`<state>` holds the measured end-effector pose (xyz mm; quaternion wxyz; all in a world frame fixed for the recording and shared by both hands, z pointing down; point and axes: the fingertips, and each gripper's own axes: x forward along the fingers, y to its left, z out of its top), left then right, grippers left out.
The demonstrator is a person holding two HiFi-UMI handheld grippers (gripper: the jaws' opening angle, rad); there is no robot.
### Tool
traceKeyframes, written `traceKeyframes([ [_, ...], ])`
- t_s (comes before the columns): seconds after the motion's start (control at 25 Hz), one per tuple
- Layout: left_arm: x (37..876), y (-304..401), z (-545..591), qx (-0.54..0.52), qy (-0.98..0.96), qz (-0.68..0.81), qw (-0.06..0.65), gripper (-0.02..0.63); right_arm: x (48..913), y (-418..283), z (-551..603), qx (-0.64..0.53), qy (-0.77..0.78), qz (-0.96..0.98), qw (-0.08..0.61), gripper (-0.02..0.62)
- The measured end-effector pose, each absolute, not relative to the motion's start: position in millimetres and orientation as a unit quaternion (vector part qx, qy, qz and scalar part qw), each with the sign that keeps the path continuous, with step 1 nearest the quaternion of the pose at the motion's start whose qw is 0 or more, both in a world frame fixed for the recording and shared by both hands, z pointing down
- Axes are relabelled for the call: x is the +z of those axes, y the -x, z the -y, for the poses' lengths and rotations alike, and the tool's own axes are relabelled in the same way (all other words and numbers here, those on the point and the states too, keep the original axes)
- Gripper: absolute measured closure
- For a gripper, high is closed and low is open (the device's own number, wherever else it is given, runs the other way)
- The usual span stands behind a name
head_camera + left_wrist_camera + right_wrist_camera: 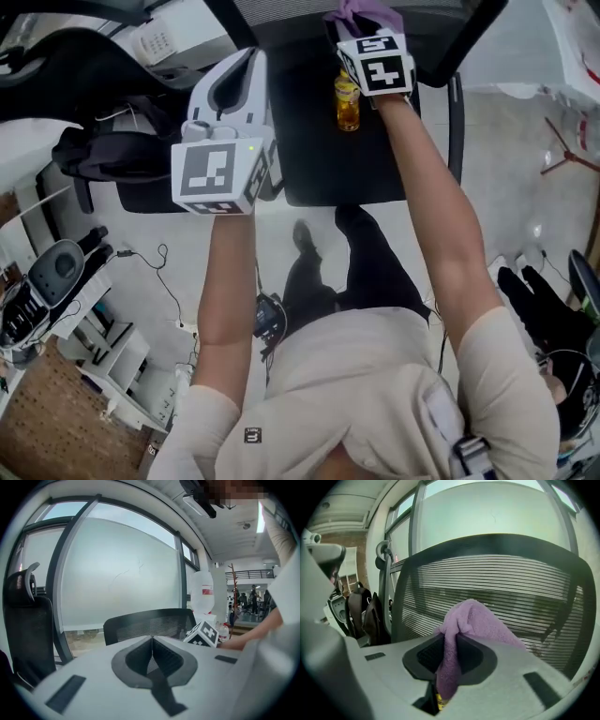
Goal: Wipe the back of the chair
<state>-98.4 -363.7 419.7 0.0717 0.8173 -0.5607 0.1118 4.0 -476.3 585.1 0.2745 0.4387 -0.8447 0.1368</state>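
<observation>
R gripper [451, 654] is clamped on a purple cloth [476, 620], held up just in front of the black mesh chair back [506, 576], at the far side. Can't tell whether cloth touches mesh. L gripper [151, 641] has its jaws together w/ nothing btwn them, and is raised to the left of the chair seat [328, 159]. A small yellow bottle [347, 105] sits on the seat, below the R gripper.

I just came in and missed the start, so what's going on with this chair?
A person holds a tool in each hand. The right tool is shut on a purple cloth, held close to the black mesh chair back; whether it touches is unclear. The left tool is shut, empty and off to the side.
</observation>
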Motion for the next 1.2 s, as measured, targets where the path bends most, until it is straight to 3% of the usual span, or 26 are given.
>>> traceKeyframes([
  [0.28,394,139,332,0.116,-0.811,0.57,0.06,0.595,555,33,448,0.115,-0.411,0.856,0.292,0.535],
  [0.6,323,190,304,0.106,-0.812,0.572,0.05,0.595,438,48,410,0.075,-0.429,0.859,0.27,0.535],
  [1.2,235,191,179,0.07,-0.83,0.553,-0.02,0.597,275,-14,254,-0.01,-0.485,0.855,0.185,0.537],
])
